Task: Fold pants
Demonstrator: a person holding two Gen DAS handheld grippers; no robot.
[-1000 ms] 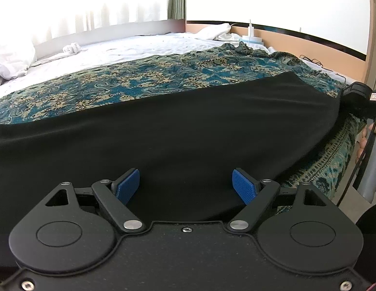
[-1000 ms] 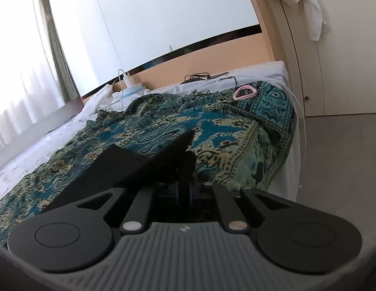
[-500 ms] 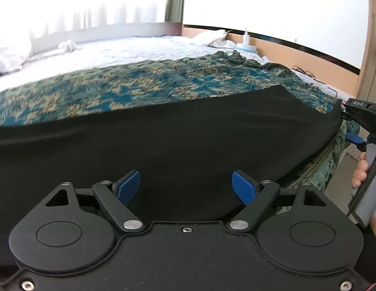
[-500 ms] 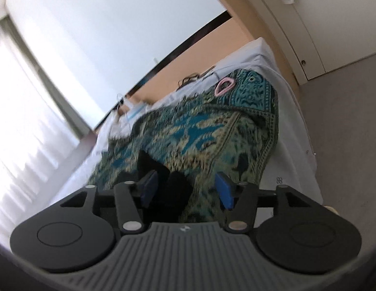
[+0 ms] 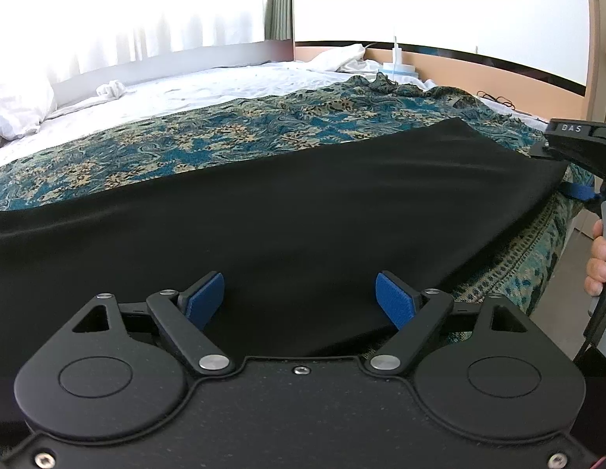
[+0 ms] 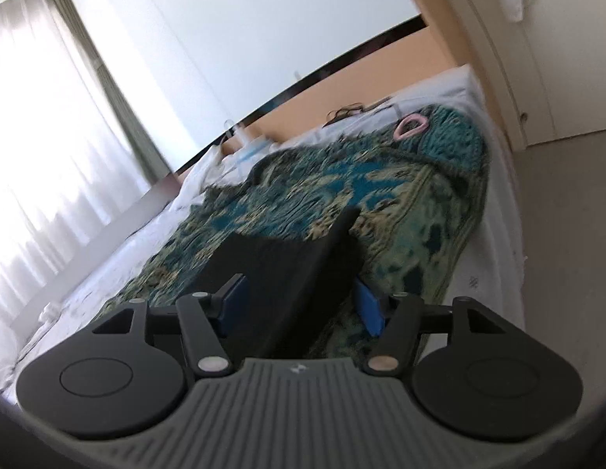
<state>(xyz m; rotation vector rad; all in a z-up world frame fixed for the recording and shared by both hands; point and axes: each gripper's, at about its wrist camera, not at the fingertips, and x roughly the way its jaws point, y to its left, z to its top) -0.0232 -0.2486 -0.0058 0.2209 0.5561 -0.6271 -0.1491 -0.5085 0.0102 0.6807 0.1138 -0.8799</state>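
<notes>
Black pants (image 5: 303,211) lie spread lengthwise across a teal patterned blanket (image 5: 209,140) on the bed. My left gripper (image 5: 299,299) hovers open over the pants' near edge, its blue pads (image 5: 205,297) wide apart and holding nothing. My right gripper (image 6: 299,305) is at the pants' right end (image 6: 287,262). Its jaws are opening, and the black cloth lies loose between the pads (image 6: 367,308) with nothing pressing on it. In the left wrist view the right gripper (image 5: 565,164) shows at the right edge, held by a hand (image 5: 598,258).
White sheets (image 5: 209,82) and a pillow (image 5: 17,105) lie beyond the blanket. A pink ring (image 6: 410,123) rests near the bed's far corner. The wooden headboard (image 6: 342,90) runs behind, with grey floor (image 6: 565,203) to the right of the bed.
My right gripper went from shut on the pants' end to open, rolled, and drew back a little. The cloth's end dropped onto the blanket. The left gripper stayed put.
</notes>
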